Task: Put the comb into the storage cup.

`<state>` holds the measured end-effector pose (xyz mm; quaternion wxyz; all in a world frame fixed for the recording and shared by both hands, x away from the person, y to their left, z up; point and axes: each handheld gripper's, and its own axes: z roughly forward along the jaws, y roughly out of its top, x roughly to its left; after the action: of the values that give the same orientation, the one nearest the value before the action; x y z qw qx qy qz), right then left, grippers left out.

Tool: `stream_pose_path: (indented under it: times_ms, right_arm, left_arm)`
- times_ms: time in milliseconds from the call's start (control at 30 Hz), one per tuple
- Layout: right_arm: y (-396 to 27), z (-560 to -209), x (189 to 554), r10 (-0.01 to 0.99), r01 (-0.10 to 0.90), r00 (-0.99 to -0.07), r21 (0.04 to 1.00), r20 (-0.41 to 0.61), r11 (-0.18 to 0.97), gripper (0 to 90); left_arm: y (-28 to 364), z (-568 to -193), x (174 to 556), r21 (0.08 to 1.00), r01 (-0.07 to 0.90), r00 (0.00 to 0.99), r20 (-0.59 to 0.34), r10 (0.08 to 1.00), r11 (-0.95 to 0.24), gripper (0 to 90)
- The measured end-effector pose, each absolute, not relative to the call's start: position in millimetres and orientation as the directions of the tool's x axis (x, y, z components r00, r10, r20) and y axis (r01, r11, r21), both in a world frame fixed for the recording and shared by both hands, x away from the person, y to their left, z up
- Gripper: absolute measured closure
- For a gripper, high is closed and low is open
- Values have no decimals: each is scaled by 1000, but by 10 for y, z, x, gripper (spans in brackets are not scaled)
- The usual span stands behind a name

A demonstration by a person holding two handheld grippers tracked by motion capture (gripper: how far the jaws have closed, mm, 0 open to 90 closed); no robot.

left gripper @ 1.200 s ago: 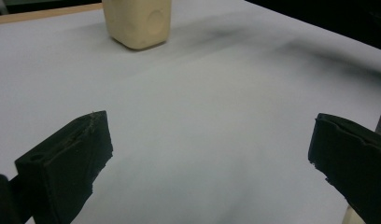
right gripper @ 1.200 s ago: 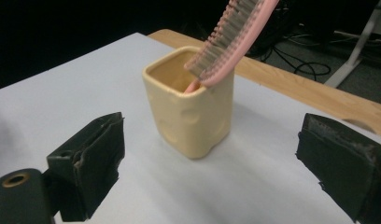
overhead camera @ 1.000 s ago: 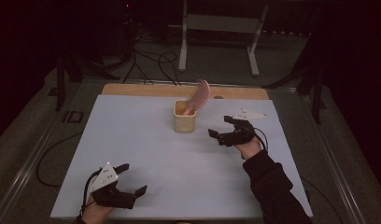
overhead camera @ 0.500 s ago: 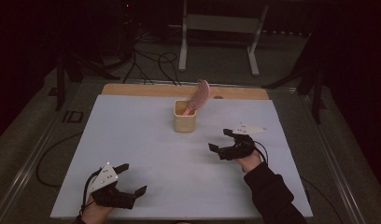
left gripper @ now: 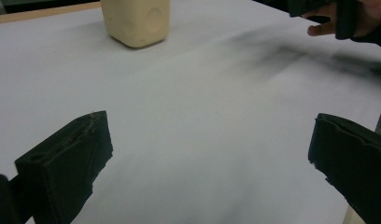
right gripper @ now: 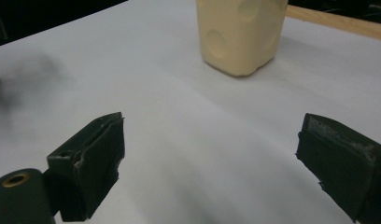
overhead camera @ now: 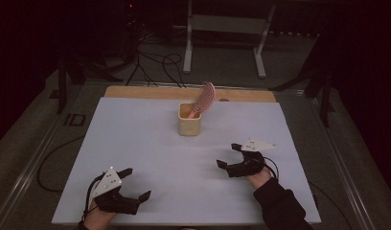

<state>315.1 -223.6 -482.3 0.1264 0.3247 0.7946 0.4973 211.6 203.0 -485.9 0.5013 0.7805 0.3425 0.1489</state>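
A cream holder cup stands at the table's far middle, with a pink brush-like tool leaning out of it to the right. The same cup rises ahead of the left gripper and shows with round dimples ahead of the right one. My left gripper rests open at the near left corner, nothing between its jaws. My right gripper sits open at the near right, empty, well short of the cup.
The white table sheet has a wooden strip along its far edge. Beyond it lie cables and a metal stand on the floor. The other hand and gripper show at the left gripper view's top right.
My right gripper has drawn back from beside the cup toward the near edge of the table, still open. The left gripper has stayed put.
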Motion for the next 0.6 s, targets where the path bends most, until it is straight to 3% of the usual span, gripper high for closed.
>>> stream_pose_path:
  times_ms: [600]
  right_arm:
    - [-2546,-4895,2754,665,385,-742,865,84,321,77]
  left_arm:
    - [2024,-4862,2121,884,383,724,-106,682,-269,2]
